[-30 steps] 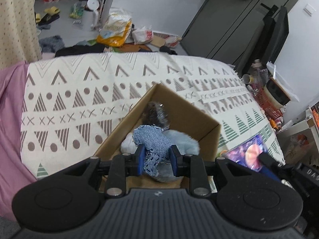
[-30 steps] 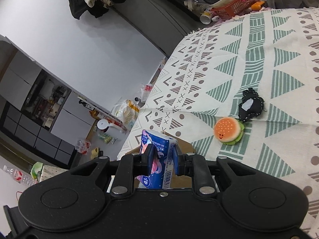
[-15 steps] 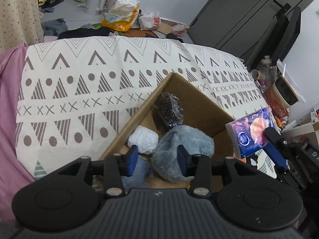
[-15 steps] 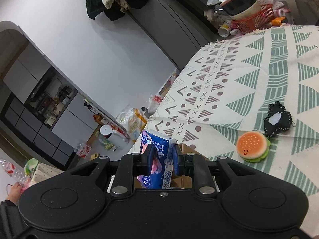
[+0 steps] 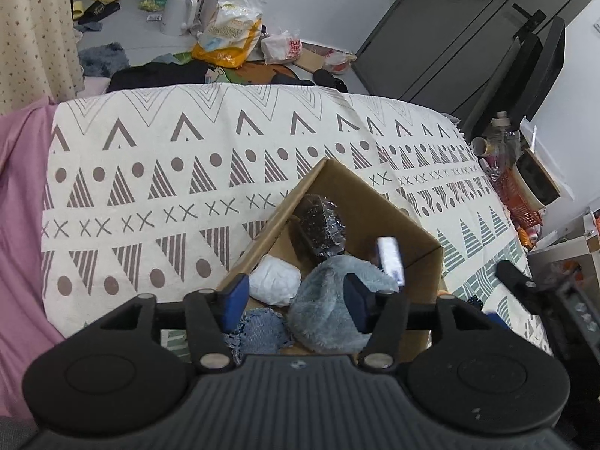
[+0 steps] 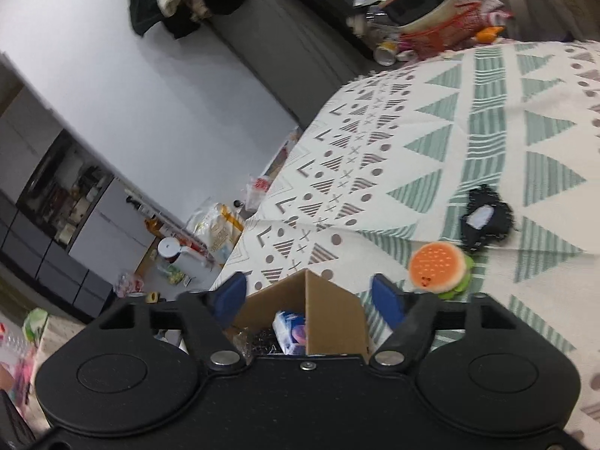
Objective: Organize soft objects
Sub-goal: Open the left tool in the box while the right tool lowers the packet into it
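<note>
The cardboard box [image 5: 378, 210] sits on the patterned cloth [image 5: 157, 172], and the soft things lie inside it: a fluffy grey-blue pad [image 5: 326, 300] near the front, a white bundle [image 5: 275, 283] just beside it, a denim piece [image 5: 258, 332] at the near edge, and a dark crinkly packet [image 5: 318, 227] toward the far corner. A tissue pack [image 5: 390, 258] (blurred in the left wrist view) is at the box's right wall, tilted on edge. The left gripper [image 5: 296, 298] hovers over the box with its jaws spread wide and nothing between them. The right gripper [image 6: 305, 298] is likewise wide apart and empty above the box corner. Out on the cloth, a burger plush [image 6: 438, 264] lies beside a black-and-white plush [image 6: 483, 221], both well apart from the box.
</note>
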Action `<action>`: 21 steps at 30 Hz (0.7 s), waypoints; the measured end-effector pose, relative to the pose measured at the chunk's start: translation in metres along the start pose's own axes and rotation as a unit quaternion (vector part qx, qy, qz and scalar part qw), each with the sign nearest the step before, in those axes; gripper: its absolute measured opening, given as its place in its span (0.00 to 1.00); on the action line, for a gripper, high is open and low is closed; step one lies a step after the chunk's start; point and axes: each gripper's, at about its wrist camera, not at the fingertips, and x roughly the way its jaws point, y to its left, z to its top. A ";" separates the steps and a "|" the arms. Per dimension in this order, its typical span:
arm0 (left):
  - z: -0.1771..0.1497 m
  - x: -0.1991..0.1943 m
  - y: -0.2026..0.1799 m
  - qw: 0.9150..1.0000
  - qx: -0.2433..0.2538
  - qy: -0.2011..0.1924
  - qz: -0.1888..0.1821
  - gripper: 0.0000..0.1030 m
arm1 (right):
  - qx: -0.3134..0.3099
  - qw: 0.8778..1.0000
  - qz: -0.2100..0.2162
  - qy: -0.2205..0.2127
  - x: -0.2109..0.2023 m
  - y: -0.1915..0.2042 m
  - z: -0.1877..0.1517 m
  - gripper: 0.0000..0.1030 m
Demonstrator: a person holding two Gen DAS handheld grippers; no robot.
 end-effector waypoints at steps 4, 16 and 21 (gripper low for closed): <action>-0.002 -0.006 -0.010 1.000 0.011 -0.007 0.001 0.55 | 0.013 1.000 -0.016 0.000 -0.015 -0.007 0.009 0.83; -0.012 -0.025 -0.051 0.998 0.056 -0.018 -0.002 0.56 | 0.017 0.999 -0.034 0.017 -0.051 -0.037 0.039 0.86; -0.019 -0.030 -0.072 0.997 0.070 -0.021 -0.011 0.57 | 0.025 0.999 -0.046 0.016 -0.066 -0.050 0.051 0.89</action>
